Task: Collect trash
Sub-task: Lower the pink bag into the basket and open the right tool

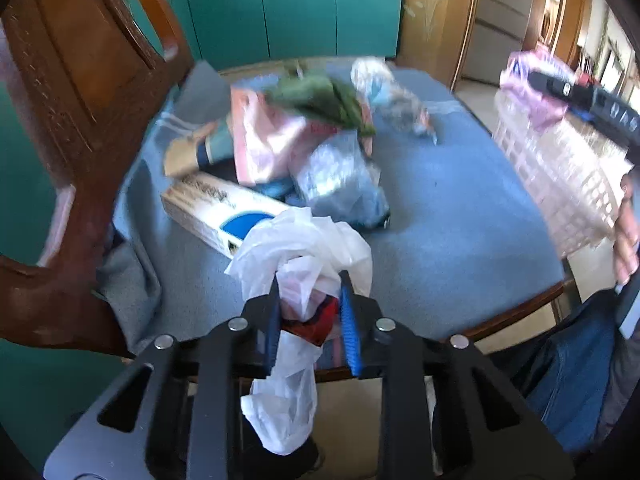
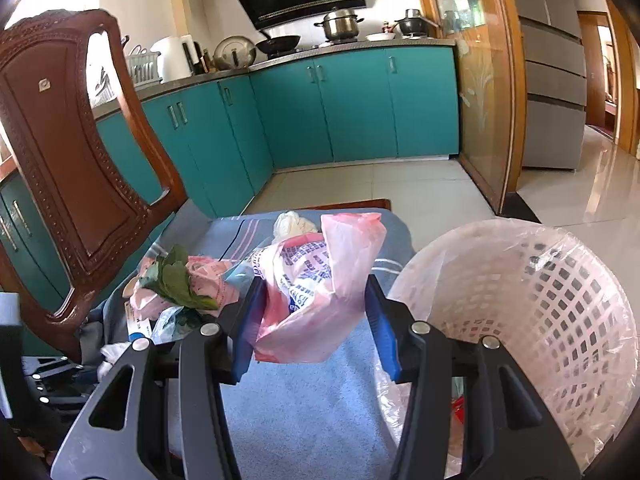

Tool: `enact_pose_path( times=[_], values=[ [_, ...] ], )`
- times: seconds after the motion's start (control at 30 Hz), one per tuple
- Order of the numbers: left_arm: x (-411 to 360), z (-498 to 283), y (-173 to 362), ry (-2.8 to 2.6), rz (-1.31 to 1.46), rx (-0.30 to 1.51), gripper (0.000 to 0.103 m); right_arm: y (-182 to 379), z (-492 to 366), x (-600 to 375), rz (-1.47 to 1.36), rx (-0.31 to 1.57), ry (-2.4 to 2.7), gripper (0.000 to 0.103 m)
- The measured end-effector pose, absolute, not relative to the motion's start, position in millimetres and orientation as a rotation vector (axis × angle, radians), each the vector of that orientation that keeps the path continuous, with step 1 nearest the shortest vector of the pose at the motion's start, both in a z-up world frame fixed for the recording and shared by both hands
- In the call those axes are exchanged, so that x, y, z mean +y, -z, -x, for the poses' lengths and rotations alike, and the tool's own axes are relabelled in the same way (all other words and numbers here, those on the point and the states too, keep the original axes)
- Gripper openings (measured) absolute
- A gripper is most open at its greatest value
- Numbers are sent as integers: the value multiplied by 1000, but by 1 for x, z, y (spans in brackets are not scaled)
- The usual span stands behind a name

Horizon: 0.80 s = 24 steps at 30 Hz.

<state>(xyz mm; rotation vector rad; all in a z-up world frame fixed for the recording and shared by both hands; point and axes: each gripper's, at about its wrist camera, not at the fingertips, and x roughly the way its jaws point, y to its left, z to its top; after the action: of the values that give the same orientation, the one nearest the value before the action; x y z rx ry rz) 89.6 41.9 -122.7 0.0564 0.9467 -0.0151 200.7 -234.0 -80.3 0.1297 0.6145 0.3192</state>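
Right gripper [image 2: 316,320] clamps crumpled pink printed plastic bag [image 2: 316,292]; white lattice plastic basket [image 2: 560,320] sits at 3 o'clock, just beside. Left gripper [image 1: 310,304] pinches crumpled white plastic bag [image 1: 304,248], farther from basket.

Your left wrist view is blurred by motion: the trash pile [image 1: 280,140] at the table's far left and the basket [image 1: 560,184] at the right edge are smeared, while the white bag [image 1: 304,248] in your left gripper [image 1: 310,304] stays sharper. Your right wrist view is sharp and bright with daylight. The floor [image 2: 580,184] at the right shows strong glare. Both views bend lines near the edges, and the corners are dark.
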Motion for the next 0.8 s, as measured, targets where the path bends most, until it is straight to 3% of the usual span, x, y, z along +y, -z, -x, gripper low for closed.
enact_pose_path(
  times=[0.8],
  values=[
    [16, -83, 63, 79, -21, 761, 27, 86, -205, -304, -256, 603, 89, 50]
  ],
)
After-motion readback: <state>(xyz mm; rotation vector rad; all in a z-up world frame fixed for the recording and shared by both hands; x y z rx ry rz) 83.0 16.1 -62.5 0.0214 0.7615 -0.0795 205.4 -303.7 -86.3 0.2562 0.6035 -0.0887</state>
